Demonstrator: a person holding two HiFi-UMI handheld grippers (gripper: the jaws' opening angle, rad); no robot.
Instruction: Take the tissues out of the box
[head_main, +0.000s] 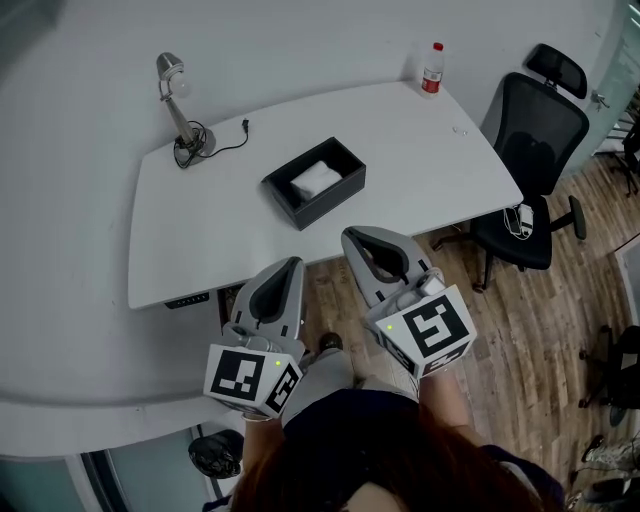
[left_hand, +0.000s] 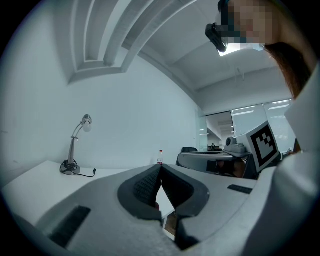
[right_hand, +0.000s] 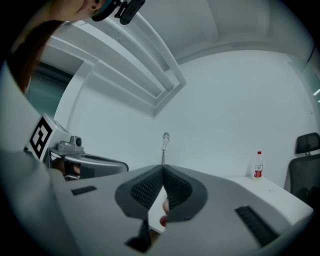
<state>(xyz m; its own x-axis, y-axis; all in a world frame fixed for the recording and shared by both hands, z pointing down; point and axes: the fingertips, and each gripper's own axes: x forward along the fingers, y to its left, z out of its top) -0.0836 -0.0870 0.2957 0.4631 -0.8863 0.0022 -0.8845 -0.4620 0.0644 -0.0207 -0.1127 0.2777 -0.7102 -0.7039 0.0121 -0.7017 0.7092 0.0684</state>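
Observation:
A black open box (head_main: 296, 207) sits near the middle of the white table (head_main: 420, 150), with white tissues (head_main: 315, 180) inside. Both grippers hover short of the table's near edge, pointing toward the box. My left gripper (head_main: 294, 263) has its jaws together and nothing between them; in the left gripper view the left gripper (left_hand: 160, 166) shows its pads meeting at the tip. My right gripper (head_main: 348, 234) is likewise shut and empty, as the right gripper (right_hand: 163, 167) shows in its own view. The box is hidden behind the jaws in both gripper views.
A desk lamp (head_main: 181, 112) with a coiled cable stands at the table's back left. A bottle (head_main: 432, 68) with a red cap is at the back right corner. A black office chair (head_main: 531, 160) is to the right of the table, over a wooden floor.

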